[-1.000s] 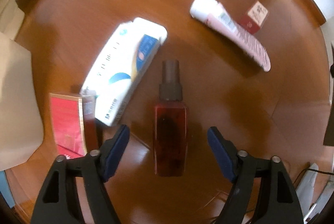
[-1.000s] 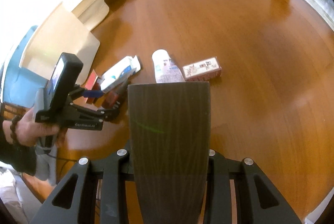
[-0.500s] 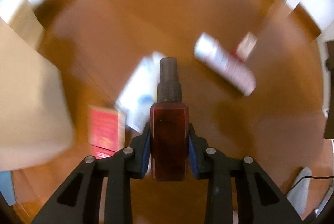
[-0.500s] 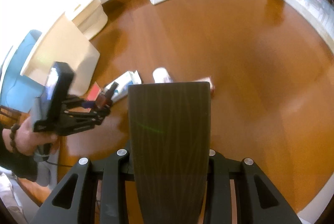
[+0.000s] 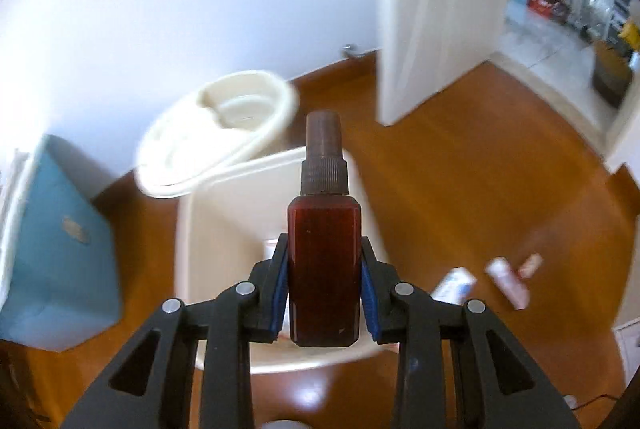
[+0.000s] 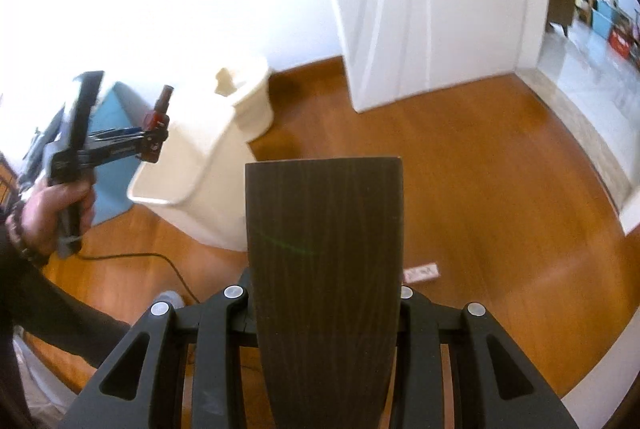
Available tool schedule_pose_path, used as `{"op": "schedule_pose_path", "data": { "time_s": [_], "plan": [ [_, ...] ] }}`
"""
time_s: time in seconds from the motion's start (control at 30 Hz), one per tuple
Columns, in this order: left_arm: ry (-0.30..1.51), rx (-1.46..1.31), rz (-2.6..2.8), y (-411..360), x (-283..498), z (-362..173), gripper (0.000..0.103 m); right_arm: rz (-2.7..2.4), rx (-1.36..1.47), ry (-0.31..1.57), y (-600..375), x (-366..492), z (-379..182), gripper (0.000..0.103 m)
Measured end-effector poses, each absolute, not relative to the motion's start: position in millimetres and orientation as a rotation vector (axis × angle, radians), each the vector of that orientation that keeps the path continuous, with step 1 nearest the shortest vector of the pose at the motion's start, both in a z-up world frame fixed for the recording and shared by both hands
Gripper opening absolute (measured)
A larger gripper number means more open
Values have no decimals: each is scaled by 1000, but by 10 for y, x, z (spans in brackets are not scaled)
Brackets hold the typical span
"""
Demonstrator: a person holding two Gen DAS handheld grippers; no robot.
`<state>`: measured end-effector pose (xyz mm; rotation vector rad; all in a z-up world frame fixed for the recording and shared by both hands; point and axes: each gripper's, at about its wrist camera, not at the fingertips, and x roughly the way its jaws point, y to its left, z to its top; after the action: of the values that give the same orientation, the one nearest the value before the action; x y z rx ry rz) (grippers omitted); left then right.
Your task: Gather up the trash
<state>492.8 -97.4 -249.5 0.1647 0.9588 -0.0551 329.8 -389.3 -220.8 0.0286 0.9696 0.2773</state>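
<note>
Item: amber spray bottle (image 5: 324, 269), pinched upright in my left gripper (image 5: 324, 293), poised over the open cream bin (image 5: 224, 237). Right gripper (image 6: 324, 309) clamps a dark wood-grain board (image 6: 324, 249).

Risk: releasing off-centre, the bottle clips the rim and rolls onto the floor.

Obscured: bin contents largely hidden; remaining floor litter (image 5: 506, 279) blurred.

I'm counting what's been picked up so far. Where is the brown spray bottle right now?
The spray bottle is clamped in the left gripper, held in the air above the open cream bin, centre of the left wrist view.
</note>
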Motion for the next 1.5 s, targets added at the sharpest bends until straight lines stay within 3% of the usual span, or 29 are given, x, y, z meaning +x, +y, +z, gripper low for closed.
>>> {"op": "schedule_pose_path", "data": {
  "time_s": [0.2, 0.63, 0.67, 0.73, 1.0, 1.23, 1.37, 1.5],
  "plan": [
    [999, 116, 39, -618, 5042, -2781, 30, 337, -55, 983, -3398, 3254, -1998, 36],
    [1060, 75, 41, -478, 5210, -3159, 31, 383, -93, 1038, -2910, 3408, -2081, 36],
    [1066, 80, 60, -453, 5220, -3168, 40, 384, -95, 1042, -2890, 3430, -2087, 36],
    [1055, 75, 78, -408, 5206, -3138, 86, 381, -100, 1044, -2865, 3462, -2067, 36],
    [1006, 75, 75, -247, 5055, -2752, 87, 393, -114, 1031, -2534, 3621, -1905, 36],
    [940, -166, 123, 481, 4728, -1609, 87, 428, -37, 1000, -1818, 4149, -1830, 36],
    [875, -242, 98, 747, 4459, -1120, 87, 412, 25, 1025, -1305, 4643, -2099, 36],
    [852, -328, 106, 912, 4362, -1064, 87, 368, 64, 1081, -871, 5057, -2589, 36]
  ]
}}
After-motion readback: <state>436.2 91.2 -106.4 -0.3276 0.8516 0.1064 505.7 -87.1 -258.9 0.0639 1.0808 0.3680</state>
